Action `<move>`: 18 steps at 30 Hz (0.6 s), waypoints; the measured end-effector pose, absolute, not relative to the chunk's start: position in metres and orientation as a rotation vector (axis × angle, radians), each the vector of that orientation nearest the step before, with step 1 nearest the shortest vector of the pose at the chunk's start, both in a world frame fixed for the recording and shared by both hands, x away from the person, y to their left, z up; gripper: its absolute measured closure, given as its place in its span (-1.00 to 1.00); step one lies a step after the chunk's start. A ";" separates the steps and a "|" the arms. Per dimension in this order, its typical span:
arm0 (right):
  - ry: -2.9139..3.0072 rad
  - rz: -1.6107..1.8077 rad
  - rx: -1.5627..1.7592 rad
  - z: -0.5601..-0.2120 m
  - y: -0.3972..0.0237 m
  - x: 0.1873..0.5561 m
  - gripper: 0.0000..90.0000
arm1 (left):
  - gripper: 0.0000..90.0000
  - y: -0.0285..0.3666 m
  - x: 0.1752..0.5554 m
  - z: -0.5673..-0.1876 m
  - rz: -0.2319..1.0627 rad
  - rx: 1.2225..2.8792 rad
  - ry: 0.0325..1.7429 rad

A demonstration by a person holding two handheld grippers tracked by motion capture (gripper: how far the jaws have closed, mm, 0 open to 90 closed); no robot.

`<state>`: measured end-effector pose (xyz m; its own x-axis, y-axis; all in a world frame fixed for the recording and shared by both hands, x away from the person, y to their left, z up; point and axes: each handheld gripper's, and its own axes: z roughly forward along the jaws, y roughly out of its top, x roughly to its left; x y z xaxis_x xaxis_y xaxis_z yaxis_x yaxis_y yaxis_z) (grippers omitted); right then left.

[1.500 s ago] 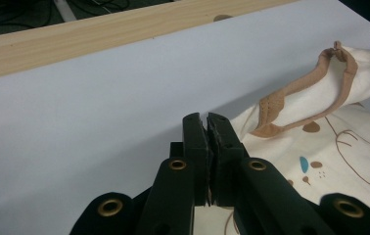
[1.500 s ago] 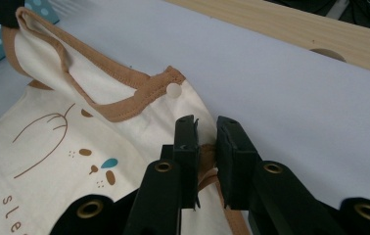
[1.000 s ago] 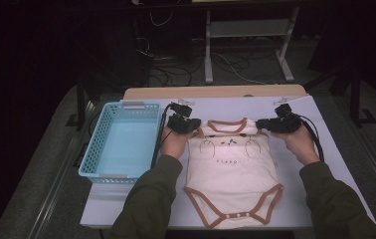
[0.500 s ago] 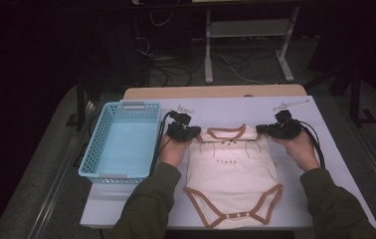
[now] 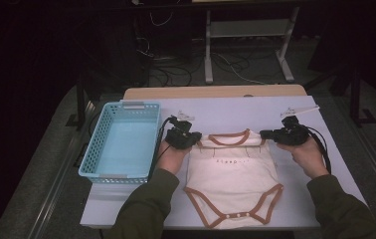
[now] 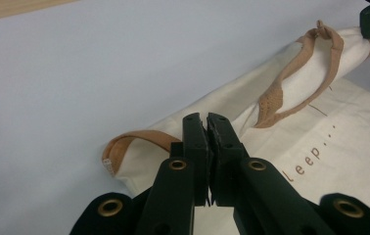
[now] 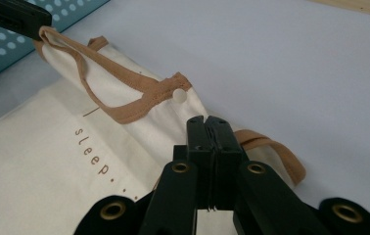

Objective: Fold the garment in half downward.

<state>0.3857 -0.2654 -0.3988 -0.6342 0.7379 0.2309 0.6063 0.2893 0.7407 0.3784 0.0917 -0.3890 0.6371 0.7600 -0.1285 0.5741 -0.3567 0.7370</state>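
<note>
A cream bodysuit (image 5: 231, 172) is pinched at its left shoulder by the left hand-held gripper (image 5: 192, 141) and at its right shoulder by the right hand-held gripper (image 5: 270, 134), stretched above the worktop (image 5: 235, 112).

Pale blue-grey table (image 5: 235, 112) with a wooden strip along the far edge — a cream bodysuit (image 5: 233, 181) lies flat on it, light blue basket (image 5: 121, 144) on its left.

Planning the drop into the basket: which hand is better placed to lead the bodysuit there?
Left, probably. The left hand-held gripper is shut on the bodysuit's shoulder right beside the basket. The right hand-held gripper grips the far shoulder, with the whole garment between it and the basket.
</note>
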 end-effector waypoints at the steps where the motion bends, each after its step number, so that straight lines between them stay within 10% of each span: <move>1: 2.397 1.264 1.254 -0.398 -0.265 0.384 0.94 | 0.93 0.092 0.376 -0.389 0.298 2.069 1.036; 18: 2.449 1.279 1.203 -0.397 -0.264 0.353 0.94 | 0.93 0.097 0.345 -0.396 0.263 2.125 0.968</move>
